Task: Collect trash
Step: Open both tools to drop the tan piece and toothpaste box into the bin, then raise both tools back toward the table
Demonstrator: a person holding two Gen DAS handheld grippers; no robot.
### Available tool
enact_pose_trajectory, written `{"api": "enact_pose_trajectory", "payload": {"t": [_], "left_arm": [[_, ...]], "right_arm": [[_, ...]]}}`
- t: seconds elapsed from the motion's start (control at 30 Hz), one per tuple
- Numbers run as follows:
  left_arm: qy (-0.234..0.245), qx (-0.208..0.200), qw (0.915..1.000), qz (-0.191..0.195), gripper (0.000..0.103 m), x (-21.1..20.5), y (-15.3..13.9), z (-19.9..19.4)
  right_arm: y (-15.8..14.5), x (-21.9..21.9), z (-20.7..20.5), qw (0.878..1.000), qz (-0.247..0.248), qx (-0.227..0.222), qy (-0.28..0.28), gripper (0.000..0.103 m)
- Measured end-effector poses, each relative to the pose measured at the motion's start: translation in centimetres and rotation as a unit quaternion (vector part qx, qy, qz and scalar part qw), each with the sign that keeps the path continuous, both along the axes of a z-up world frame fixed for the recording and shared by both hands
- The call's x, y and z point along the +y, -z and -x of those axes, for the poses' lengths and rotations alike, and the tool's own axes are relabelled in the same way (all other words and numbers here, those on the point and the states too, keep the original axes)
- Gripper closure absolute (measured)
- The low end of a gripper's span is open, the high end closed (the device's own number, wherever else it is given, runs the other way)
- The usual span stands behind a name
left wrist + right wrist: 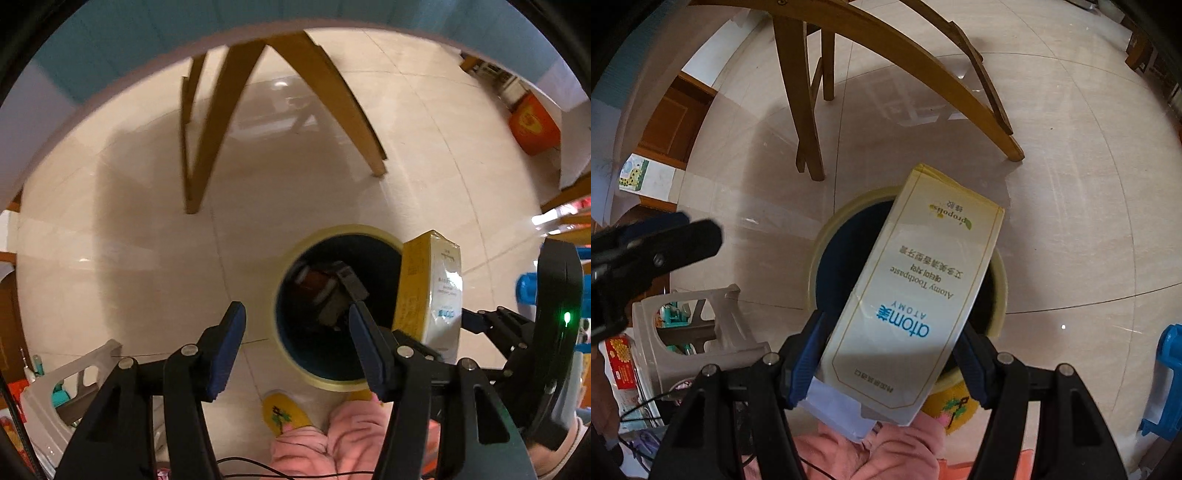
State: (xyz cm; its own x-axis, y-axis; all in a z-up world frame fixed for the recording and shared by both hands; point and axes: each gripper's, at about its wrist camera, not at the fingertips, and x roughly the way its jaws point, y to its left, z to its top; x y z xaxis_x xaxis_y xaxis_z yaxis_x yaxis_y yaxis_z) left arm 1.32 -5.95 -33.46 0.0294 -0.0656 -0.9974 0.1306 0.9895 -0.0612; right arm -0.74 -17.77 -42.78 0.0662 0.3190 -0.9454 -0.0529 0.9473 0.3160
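Note:
A round trash bin (pixel 334 228) with a pale yellow rim and dark inside stands on the tiled floor below both grippers. My left gripper (pixel 295 310) points down over its near edge, open, with nothing between the pads. A dark boxy piece of trash (pixel 334 295) sits inside the bin's mouth, just past the right fingertip. My right gripper (pixel 890 325) is shut on a white and yellow toothpaste box (pixel 916 295), held tilted above the bin (pixel 827 232). The same toothpaste box (pixel 430 288) shows at the bin's right edge in the left wrist view.
Wooden chair legs (pixel 207 147) stand on the floor beyond the bin. A grey plastic stool (pixel 701 332) lies to the left. A person's yellow slipper (pixel 284 411) and pink trouser legs (pixel 886 450) are just before the bin. A blue plastic item (pixel 1167 376) is at right.

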Motion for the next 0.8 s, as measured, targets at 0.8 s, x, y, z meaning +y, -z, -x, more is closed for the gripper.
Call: {"api": "enact_pose_trajectory", "payload": {"t": [0.8], "left_arm": [[-0.011,-0.136,0.9907,-0.001,0.046,2.1,-17.3,1.7]], "right_arm": [[-12.4,-0.8,1.7,0.995,-0.005,-0.044,0.084,0.022]]}}
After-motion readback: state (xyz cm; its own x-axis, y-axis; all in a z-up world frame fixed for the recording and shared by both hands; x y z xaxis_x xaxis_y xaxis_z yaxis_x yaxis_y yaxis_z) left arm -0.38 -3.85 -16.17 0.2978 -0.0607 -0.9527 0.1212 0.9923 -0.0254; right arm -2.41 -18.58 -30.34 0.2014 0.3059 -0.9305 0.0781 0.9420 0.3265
